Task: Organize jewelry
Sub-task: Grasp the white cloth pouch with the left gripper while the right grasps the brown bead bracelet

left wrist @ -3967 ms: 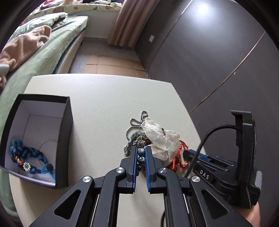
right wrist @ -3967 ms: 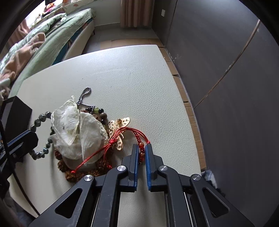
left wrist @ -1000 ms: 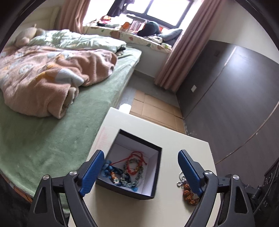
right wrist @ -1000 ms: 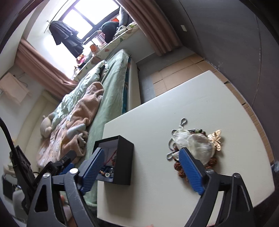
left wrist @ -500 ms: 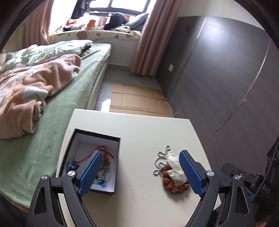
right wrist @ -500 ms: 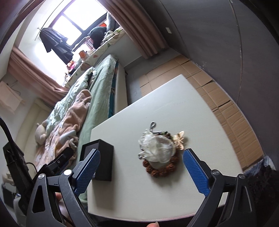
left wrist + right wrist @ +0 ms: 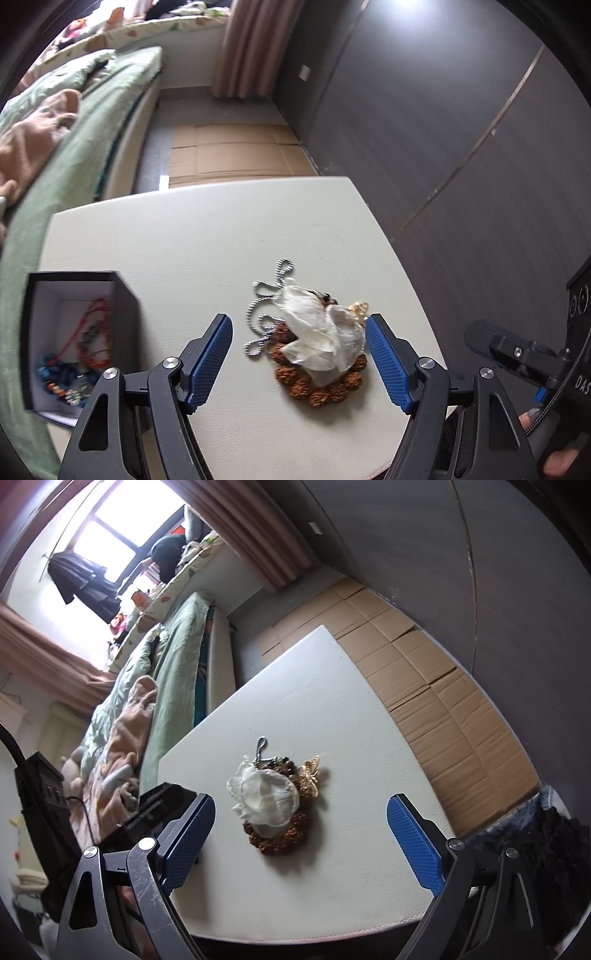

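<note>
Jewelry pile (image 7: 314, 343) sits mid-table (image 7: 221, 236), a white pouch (image 7: 321, 339) on top; the black box (image 7: 122, 314) at left holds bracelets. I hold both left gripper (image 7: 299, 362) and right gripper (image 7: 301, 840) above, jaws spread, empty.

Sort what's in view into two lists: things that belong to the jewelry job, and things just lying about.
Job:
box with jewelry inside
silver chain
brown bead bracelet
gold brooch
white pouch
left gripper, open
right gripper, open

Lying about:
bed
pink blanket
cardboard
curtain
</note>
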A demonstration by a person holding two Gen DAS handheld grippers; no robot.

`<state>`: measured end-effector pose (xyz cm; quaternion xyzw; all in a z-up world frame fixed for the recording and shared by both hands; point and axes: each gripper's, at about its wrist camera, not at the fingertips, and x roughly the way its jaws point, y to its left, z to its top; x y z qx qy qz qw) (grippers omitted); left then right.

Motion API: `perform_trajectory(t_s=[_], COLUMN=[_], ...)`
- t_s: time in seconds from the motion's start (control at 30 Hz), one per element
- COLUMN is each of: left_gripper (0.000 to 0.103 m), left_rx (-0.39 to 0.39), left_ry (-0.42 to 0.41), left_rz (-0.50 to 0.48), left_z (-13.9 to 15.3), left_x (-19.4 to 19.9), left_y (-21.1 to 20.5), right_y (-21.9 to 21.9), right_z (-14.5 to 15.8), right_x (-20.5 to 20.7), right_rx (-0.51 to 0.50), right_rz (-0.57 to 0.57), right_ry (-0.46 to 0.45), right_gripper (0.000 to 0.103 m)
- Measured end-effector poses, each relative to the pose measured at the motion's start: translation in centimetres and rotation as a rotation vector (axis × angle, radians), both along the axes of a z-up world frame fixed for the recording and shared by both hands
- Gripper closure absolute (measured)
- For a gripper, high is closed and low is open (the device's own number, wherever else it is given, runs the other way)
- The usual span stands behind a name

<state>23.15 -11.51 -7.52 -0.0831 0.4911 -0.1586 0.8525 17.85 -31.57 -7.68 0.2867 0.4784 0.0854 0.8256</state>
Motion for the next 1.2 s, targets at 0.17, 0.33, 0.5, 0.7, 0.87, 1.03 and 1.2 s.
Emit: perform_trajectory(t_s=[0.17,0.33,0.5,0.7,0.87,1.03,1.2], left_gripper=[0.028,0.063,0.103,0.103,0.103,0.103,0.103], left_rx=[0.023,0.086,0.019,-0.06,-0.084,-0.101,-0.112], left_ry=[0.037,0.05,0.052,0.011,-0.014,-0.026,-0.024], left_rz=[-0.054,-0.098,-0.086,-0.042,0.004,0.044,0.059], left_z=[-2.6,-4.4,-3.9,-1.4,-0.1,0.6,0.8], left_x=[1.1,2.6,2.9,2.1,2.2,2.3,2.3], left_y=[-1.9,-2.5,-0.4,2.6,4.4,6.0,6.9], right_y=[-0.4,-0.5,-0.1,1.1,2.9,4.8,7.0], right_z=[-0.4,-0.9,-1.7,-2.3,-3.0,-4.1,-5.4], right_x=[0.7,2.1,3.4,3.8,4.4,5.0,5.4], right_rx=[-0.124,-0.149,-0.165,-0.157,-0.149,-0.147,-0.189], right_rz=[-0.04,-0.034,-0.019,0.007,0.055,0.104,0.145], right_ry=[0.06,0.088,0.115,0.122,0.139,0.169,0.22], right_gripper=[0.008,0.008,0.008,0.008,0.025,0.034,0.052])
